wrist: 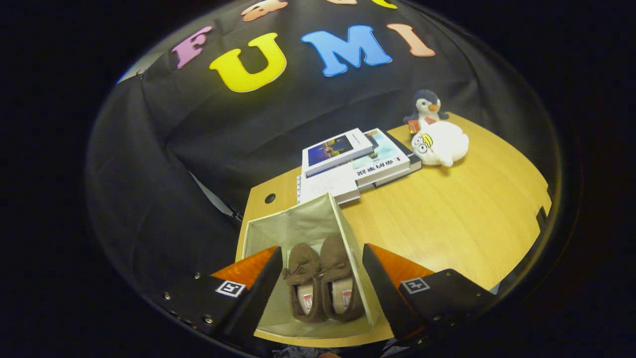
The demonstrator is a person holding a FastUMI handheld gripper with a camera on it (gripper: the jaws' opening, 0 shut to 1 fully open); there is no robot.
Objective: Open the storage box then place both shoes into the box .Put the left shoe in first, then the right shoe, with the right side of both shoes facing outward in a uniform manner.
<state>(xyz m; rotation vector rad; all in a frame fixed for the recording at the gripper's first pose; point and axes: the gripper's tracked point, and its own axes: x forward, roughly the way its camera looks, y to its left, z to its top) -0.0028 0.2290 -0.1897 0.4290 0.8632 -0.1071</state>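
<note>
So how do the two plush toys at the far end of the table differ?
The penguin plush is dark with a white face and orange beak; the round white plush is nearly all white with a yellow patch. The penguin sits upright behind, while the white one, which looks larger, lies in front. Both sit beside the stacked books, well beyond the open gripper.

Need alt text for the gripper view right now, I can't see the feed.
Both brown shoes sit side by side inside the open storage box, seen between the fingers of the open, empty claw. Beyond on the wooden table: stacked books and two plush toys.
</note>
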